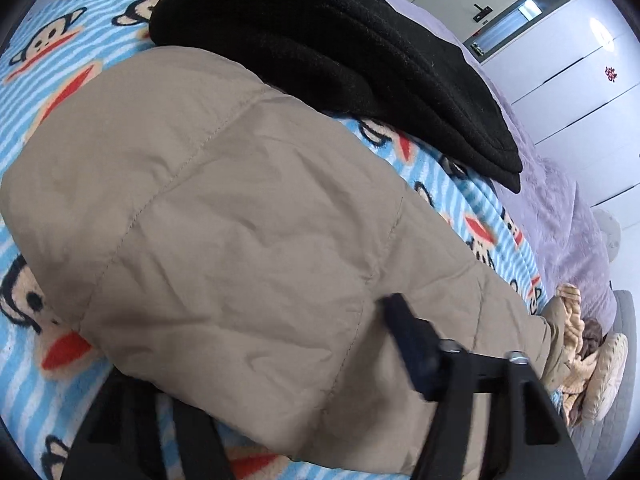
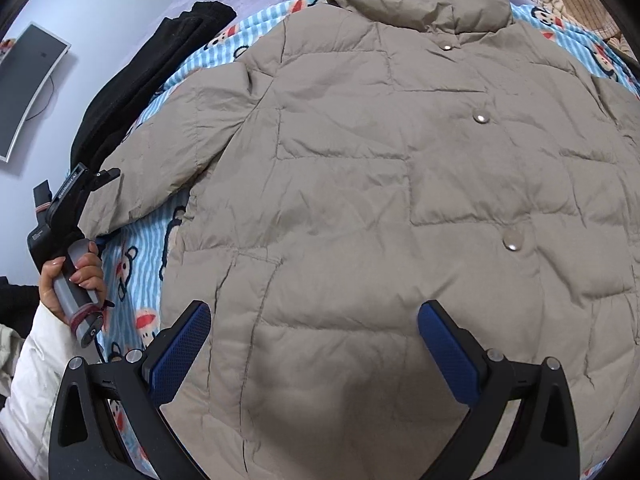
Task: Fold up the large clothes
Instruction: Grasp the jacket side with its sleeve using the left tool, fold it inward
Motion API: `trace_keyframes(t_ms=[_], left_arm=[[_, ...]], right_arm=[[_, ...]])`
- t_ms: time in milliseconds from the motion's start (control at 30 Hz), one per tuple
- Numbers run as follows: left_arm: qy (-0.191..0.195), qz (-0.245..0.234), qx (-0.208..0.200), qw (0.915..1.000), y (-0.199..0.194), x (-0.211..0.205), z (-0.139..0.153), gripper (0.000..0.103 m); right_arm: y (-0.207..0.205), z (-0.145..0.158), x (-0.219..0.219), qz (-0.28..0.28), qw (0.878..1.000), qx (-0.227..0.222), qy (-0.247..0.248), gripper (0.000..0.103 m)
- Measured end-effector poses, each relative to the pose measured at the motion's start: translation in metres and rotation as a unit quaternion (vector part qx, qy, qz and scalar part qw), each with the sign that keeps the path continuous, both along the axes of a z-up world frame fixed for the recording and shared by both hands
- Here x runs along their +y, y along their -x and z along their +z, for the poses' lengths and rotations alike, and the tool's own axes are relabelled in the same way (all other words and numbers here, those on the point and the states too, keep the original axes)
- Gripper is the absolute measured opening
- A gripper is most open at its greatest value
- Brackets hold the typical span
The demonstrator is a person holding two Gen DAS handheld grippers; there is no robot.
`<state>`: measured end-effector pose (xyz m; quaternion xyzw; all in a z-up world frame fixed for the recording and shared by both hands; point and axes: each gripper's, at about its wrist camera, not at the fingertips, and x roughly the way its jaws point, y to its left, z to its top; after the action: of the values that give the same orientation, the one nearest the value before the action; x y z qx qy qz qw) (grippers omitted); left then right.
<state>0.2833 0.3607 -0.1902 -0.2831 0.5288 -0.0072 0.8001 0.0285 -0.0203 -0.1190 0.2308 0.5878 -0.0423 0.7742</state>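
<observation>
A beige puffer jacket (image 2: pixel 360 200) lies flat, front up, on a blue striped monkey-print blanket (image 2: pixel 132 280). Its collar points to the far side. My right gripper (image 2: pixel 316 344) hovers over the jacket's lower part, its blue pads (image 2: pixel 184 344) wide apart and nothing between them. In the left wrist view the jacket's sleeve (image 1: pixel 240 220) fills the frame, and its end sits between the jaws of my left gripper (image 1: pixel 256 352). One finger (image 1: pixel 408 340) presses on the fabric; the other is partly hidden under the sleeve. In the right wrist view the left gripper (image 2: pixel 102 178) sits at the sleeve cuff, held by a hand (image 2: pixel 76 276).
A black garment (image 1: pixel 320 40) lies folded on the blanket beside the sleeve. Purple bedding (image 1: pixel 560 208) lies beyond it, with a tan knit heap (image 1: pixel 572 340) near the bed's edge. White cupboard doors (image 1: pixel 580 80) stand behind. A dark screen (image 2: pixel 28 92) hangs on the wall.
</observation>
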Motion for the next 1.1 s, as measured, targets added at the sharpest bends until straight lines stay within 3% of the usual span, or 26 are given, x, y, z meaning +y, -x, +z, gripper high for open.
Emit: trace_keyframes(t_ms=[67,100,233,367,400,433,500,533,700,900,1100], left_arm=[[0.026,-0.015,-0.013,0.9995,-0.001,0.006,0.004,0.009],[0.033,-0.02,-0.017,0.9991,0.001,0.009,0.008,0.009],[-0.051,-0.051,-0.071,0.9949,0.01,0.004,0.044,0.009],[-0.127,-0.097,-0.135,0.9779,0.024,-0.018,0.086,0.009],[-0.14,-0.106,-0.148,0.9732,0.027,-0.025,0.096,0.009],[-0.148,-0.112,-0.16,0.9696,0.03,-0.028,0.105,0.009],[-0.161,-0.122,-0.183,0.9622,0.037,-0.041,0.123,0.009],[-0.166,-0.128,-0.191,0.9588,0.039,-0.047,0.13,0.009],[-0.177,-0.174,-0.222,0.9429,0.046,-0.092,0.156,0.009],[-0.163,-0.258,-0.234,0.9229,0.052,-0.187,0.164,0.009],[-0.133,-0.343,-0.245,0.8969,0.073,-0.296,0.161,0.009]], right_arm=[[-0.013,-0.001,0.002,0.002,1.0,-0.004,0.005,0.103],[-0.019,0.0,0.003,0.002,1.0,-0.009,0.006,0.103],[-0.046,0.006,0.005,0.008,0.999,-0.031,0.014,0.103],[-0.077,0.009,0.01,0.011,0.998,-0.059,0.01,0.102],[-0.085,0.008,0.012,0.01,0.998,-0.07,0.003,0.097],[-0.094,0.007,0.014,0.01,0.997,-0.079,-0.003,0.073],[-0.114,-0.002,0.019,0.016,0.996,-0.08,-0.026,0.037],[-0.123,-0.009,0.021,0.016,0.996,-0.079,-0.048,0.033],[-0.154,-0.031,0.036,0.03,0.991,-0.089,-0.099,0.031],[-0.168,-0.073,0.044,0.036,0.989,-0.046,-0.134,0.031],[-0.148,-0.063,0.017,0.049,0.983,-0.039,-0.175,0.031]])
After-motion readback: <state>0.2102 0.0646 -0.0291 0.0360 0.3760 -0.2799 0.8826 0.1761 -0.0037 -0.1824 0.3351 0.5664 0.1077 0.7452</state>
